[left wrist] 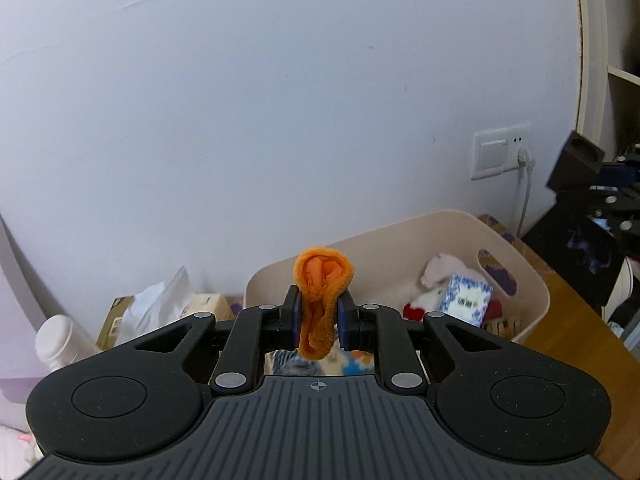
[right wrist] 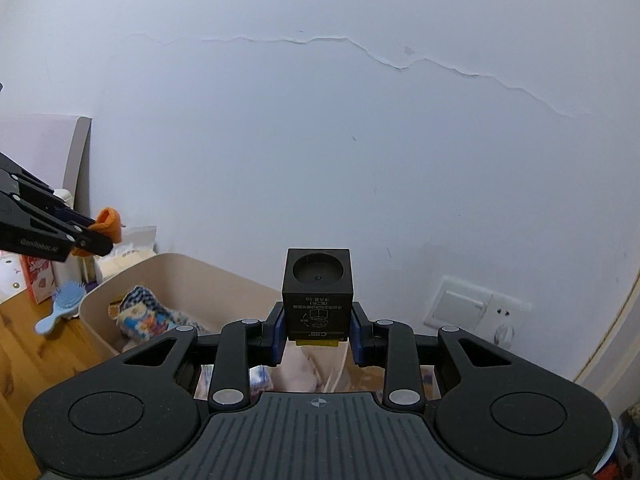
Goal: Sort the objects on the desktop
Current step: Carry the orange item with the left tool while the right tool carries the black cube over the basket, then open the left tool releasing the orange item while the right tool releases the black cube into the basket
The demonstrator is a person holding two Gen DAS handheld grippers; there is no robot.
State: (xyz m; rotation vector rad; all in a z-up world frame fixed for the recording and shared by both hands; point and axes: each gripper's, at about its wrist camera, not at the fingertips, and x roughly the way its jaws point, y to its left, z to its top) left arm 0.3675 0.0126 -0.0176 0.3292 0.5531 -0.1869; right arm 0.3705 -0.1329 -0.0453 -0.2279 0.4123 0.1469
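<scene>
Hiding bin (right wrist: 176, 276) contents, perhaps toys.

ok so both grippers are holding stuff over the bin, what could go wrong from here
The orange cloth is limp and pinched only mid-fold by the left gripper; it may snag on release. The black cube, held by the right gripper, could drop hard into the beige bin.

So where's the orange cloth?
The orange cloth is pinched in the left gripper's jaws, held up above the beige bin.
</scene>
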